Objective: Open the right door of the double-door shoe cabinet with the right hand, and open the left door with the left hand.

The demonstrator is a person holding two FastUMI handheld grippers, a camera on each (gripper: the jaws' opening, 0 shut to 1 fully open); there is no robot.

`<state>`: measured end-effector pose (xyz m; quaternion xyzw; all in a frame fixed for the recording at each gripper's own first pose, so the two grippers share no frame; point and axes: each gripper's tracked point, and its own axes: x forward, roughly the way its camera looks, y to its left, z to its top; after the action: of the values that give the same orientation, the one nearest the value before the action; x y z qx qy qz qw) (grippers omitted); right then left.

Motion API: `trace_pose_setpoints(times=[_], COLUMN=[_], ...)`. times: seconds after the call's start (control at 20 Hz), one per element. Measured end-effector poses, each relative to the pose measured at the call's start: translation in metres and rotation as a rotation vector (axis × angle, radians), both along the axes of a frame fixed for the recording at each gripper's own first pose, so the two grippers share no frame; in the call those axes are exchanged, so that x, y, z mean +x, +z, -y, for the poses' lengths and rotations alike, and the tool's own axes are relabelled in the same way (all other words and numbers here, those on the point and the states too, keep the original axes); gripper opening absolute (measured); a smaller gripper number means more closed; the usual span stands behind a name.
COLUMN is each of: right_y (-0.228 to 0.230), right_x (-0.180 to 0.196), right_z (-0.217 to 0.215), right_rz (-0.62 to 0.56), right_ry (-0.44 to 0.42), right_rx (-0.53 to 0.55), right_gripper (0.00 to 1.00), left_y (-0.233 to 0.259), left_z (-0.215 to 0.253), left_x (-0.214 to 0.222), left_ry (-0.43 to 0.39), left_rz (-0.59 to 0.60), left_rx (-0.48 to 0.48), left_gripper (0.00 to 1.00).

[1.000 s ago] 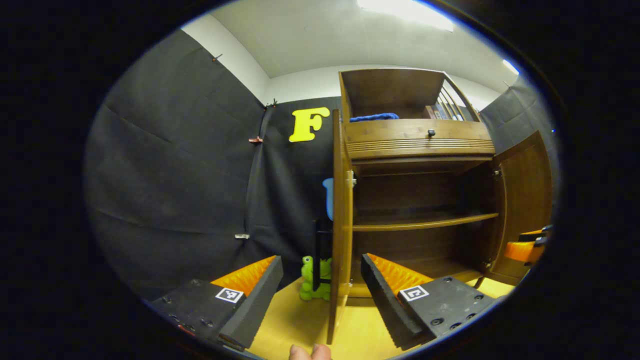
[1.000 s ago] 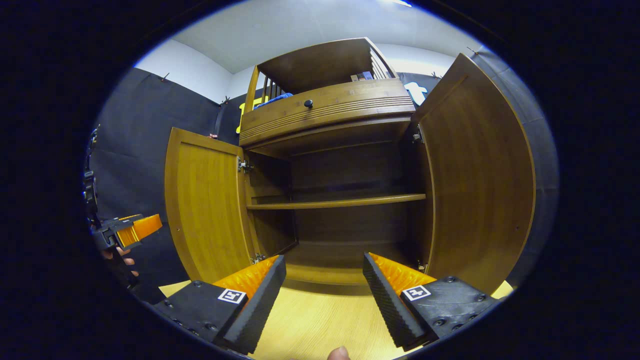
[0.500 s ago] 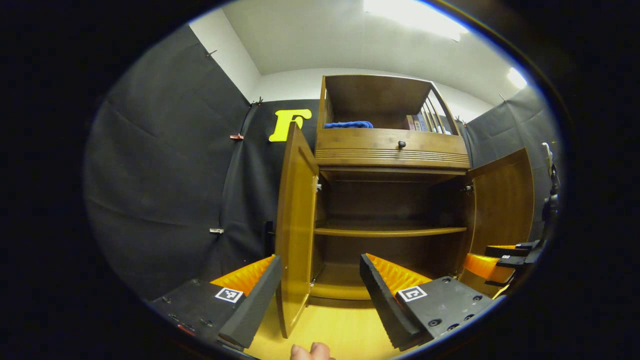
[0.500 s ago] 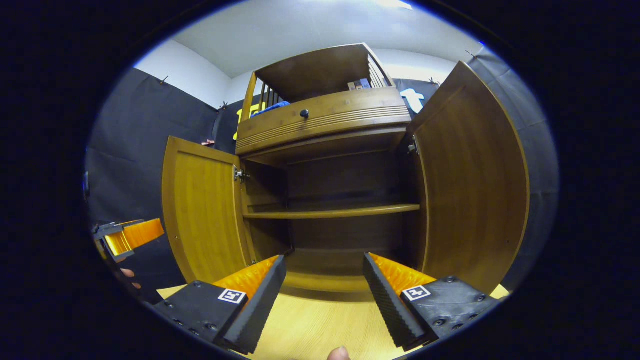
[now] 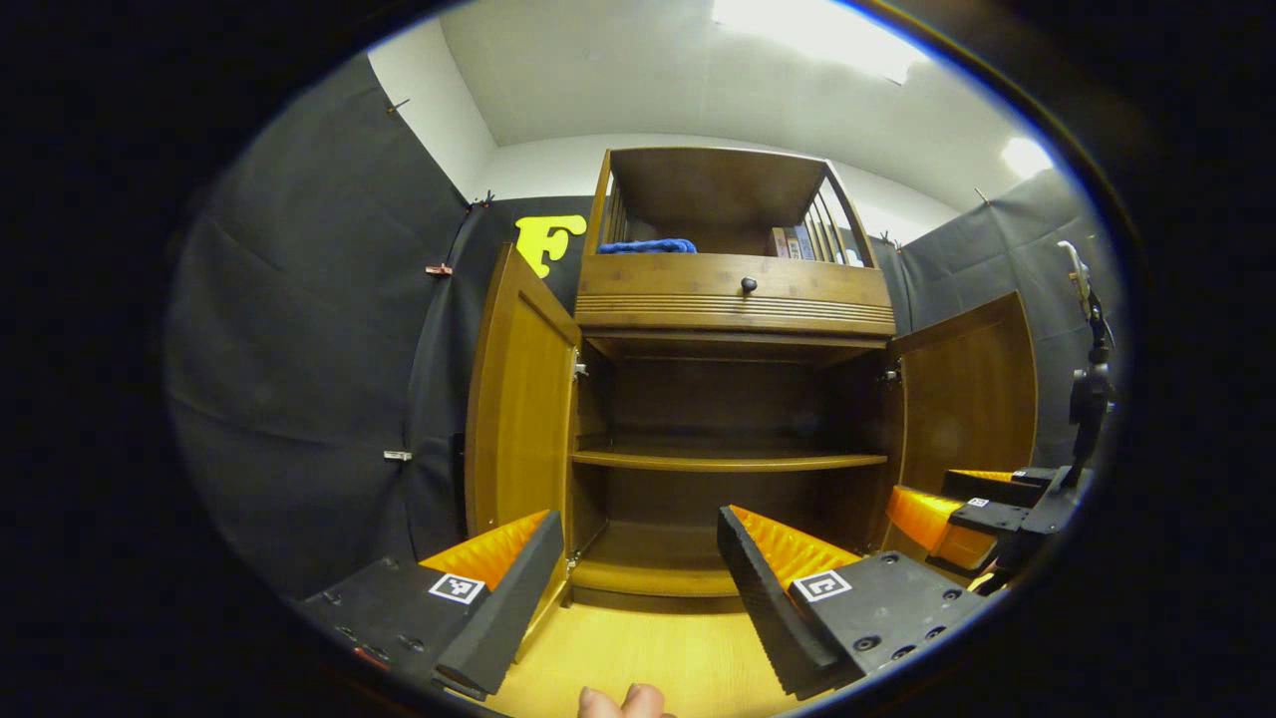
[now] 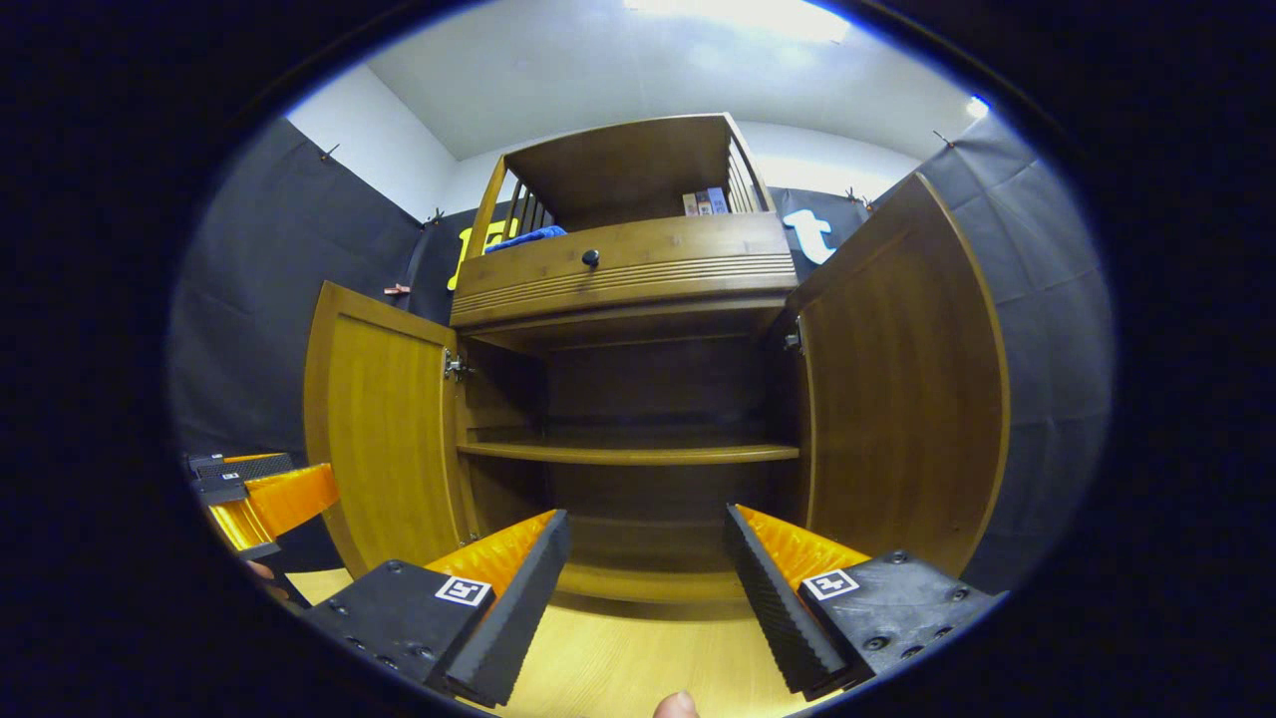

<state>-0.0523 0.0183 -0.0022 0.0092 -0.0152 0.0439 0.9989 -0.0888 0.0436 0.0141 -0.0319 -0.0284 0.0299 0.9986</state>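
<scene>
The wooden shoe cabinet [image 5: 736,304] stands ahead with both doors swung wide. Its left door [image 5: 518,399] and right door [image 5: 972,394] both stand outward, baring the dark inside and one shelf [image 5: 728,461]. My left gripper [image 5: 638,519] is open in front of the cabinet's middle, holding nothing and touching no door. In the right gripper view the left door [image 6: 384,429] and right door [image 6: 902,399] flank my right gripper [image 6: 646,517], also open and empty. Each view catches the other gripper low at the side, the right gripper [image 5: 957,504] and the left gripper [image 6: 259,494].
A drawer with a black knob [image 5: 748,285] sits above the doors. The open top shelf holds a blue cloth [image 5: 643,245] and some books [image 5: 797,242]. Pale wooden floor [image 5: 648,658] runs up to the cabinet. Black cloth walls close in on both sides.
The left gripper view has swung from the left door's edge to face the cabinet squarely. The right gripper has drawn back a little. Both doors stay wide and both grippers stay open.
</scene>
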Motion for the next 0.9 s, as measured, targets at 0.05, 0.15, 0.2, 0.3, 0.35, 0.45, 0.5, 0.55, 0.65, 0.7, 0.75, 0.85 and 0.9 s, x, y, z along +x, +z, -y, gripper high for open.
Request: trace_pose_setpoints(times=[0.05, 0.15, 0.2, 0.3, 0.35, 0.45, 0.5, 0.55, 0.65, 0.7, 0.75, 0.85, 0.9], right_y=[0.002, 0.005, 0.005, 0.004, 0.004, 0.004, 0.004, 0.004, 0.003, 0.003, 0.002, 0.003, 0.004], right_x=[-0.001, -0.001, -0.001, -0.002, -0.002, -0.003, -0.004, -0.004, -0.004, -0.006, -0.007, -0.008, -0.008], right_z=[0.002, 0.004, 0.005, 0.004, 0.004, 0.004, 0.003, 0.004, 0.004, 0.003, 0.003, 0.003, 0.002], right_rz=[0.007, 0.011, 0.01, 0.008, 0.009, 0.009, 0.009, 0.009, 0.006, 0.002, 0.0, -0.001, -0.001], right_ry=[-0.005, -0.011, -0.013, -0.014, -0.015, -0.014, -0.014, -0.016, -0.017, -0.017, -0.018, -0.02, -0.019], right_rx=[-0.002, 0.003, 0.008, 0.011, 0.01, 0.006, 0.001, -0.001, 0.0, 0.003, 0.004, 0.004, 0.004], right_gripper=[0.98, 0.97, 0.97, 0.97, 0.97, 1.0, 0.97, 0.97, 0.97, 0.97, 0.97, 0.97, 0.97], left_y=[0.0, -0.001, -0.003, -0.005, -0.005, -0.005, -0.007, -0.006, -0.008, -0.009, -0.008, -0.008, -0.009], left_z=[0.002, 0.004, 0.007, 0.009, 0.009, 0.012, 0.012, 0.013, 0.014, 0.015, 0.015, 0.016, 0.015], left_x=[-0.001, -0.003, -0.003, -0.003, -0.004, -0.003, -0.003, -0.004, -0.003, -0.003, -0.002, -0.004, -0.004], left_ry=[-0.002, -0.004, -0.006, -0.008, -0.01, -0.016, -0.017, -0.019, -0.023, -0.025, -0.028, -0.027, -0.027], left_rz=[0.0, -0.001, -0.005, -0.014, -0.015, -0.015, -0.016, -0.016, -0.019, -0.019, -0.019, -0.019, -0.019], left_rx=[-0.001, 0.003, 0.007, 0.013, 0.015, 0.014, 0.014, 0.014, 0.017, 0.018, 0.018, 0.015, 0.014], left_gripper=[0.97, 0.97, 0.96, 0.96, 0.96, 0.97, 0.97, 0.97, 0.96, 0.97, 0.97, 0.97, 0.97])
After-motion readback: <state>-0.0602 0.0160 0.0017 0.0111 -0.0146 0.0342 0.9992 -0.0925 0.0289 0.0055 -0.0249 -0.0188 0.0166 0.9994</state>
